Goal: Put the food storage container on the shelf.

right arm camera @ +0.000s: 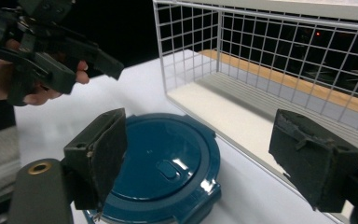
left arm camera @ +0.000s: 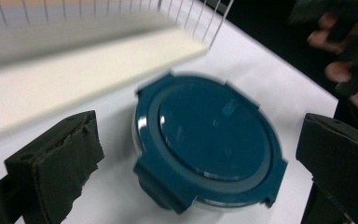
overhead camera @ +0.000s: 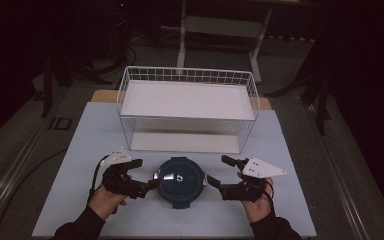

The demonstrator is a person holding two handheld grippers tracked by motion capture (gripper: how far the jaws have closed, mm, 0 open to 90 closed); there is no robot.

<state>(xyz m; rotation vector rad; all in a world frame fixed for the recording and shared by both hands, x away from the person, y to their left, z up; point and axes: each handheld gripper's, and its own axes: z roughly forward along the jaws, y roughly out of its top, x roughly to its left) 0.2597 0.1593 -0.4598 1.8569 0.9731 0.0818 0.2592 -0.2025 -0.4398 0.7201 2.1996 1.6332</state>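
A round dark teal container (overhead camera: 180, 181) with a clip-on lid lies on the white table (overhead camera: 100, 130), near its front edge. My left gripper (overhead camera: 147, 175) is at the container's left side, its jaws open, the lower fingertip close to the rim. In the left gripper view the container (left arm camera: 205, 140) lies just ahead between the wide-apart jaws of that gripper (left arm camera: 200, 135), untouched. My right gripper (overhead camera: 219, 171) stands open at the container's right side. Its own view shows the lid (right arm camera: 161, 168) beyond its spread jaws (right arm camera: 200, 149), with the left gripper (right arm camera: 91, 72) farther off.
A white wire basket (overhead camera: 187, 107) with a white board across its top stands just behind the container, in the middle of the table. The table's front edge runs right under both hands. Dark floor and furniture legs surround the table.
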